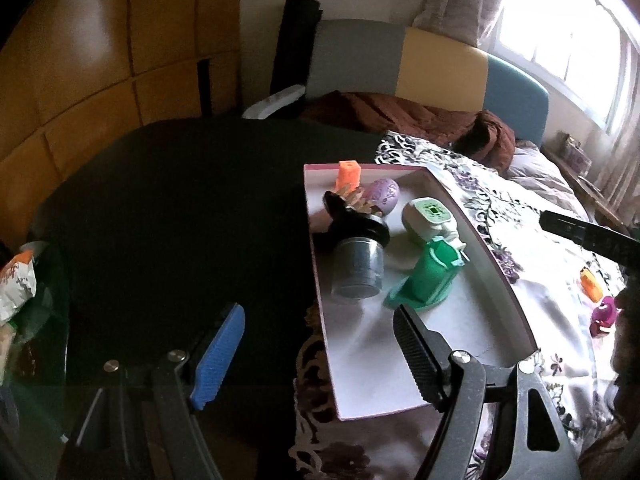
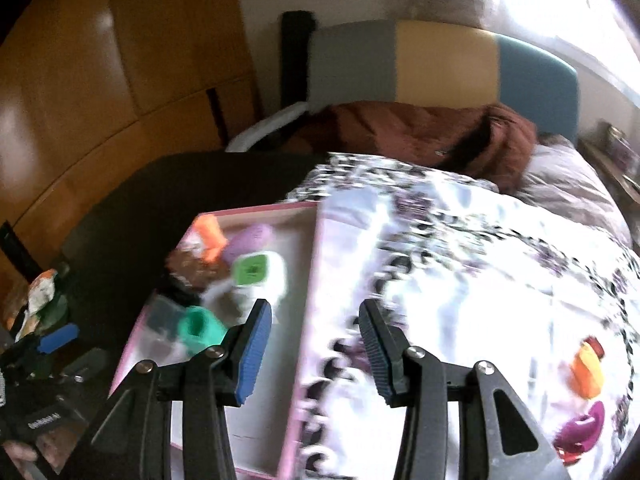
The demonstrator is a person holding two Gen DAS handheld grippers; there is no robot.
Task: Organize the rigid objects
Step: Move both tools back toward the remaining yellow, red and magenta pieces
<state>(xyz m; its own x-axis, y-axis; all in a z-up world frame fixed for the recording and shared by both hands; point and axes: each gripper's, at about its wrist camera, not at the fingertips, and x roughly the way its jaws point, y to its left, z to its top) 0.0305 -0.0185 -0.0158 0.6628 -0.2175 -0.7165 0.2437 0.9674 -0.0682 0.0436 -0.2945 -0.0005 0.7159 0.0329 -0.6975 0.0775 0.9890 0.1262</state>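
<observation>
Your right wrist view is motion-smeared: the patterned cloth point(image 2: 460, 264) past the claw is streaks, and the box point(image 2: 308, 280) contents left of the claw are soft blobs. The orange piece point(image 2: 586, 372) and purple piece point(image 2: 580, 428) far right of the claw are unreadable. In your left view, the black piece point(image 1: 344, 216) partly hides a tan object point(image 1: 358, 200) beyond the claw. The packet point(image 1: 16, 284) is cut off at the left edge.

Wooden wardrobe panels point(image 1: 92, 60) line the left wall. A bed headboard point(image 1: 436, 62) in grey, yellow and blue stands behind, with a brown quilt point(image 1: 420, 114) bunched against it. A bright window point(image 1: 568, 28) sits upper right. A crumpled snack packet point(image 1: 18, 284) lies far left.
</observation>
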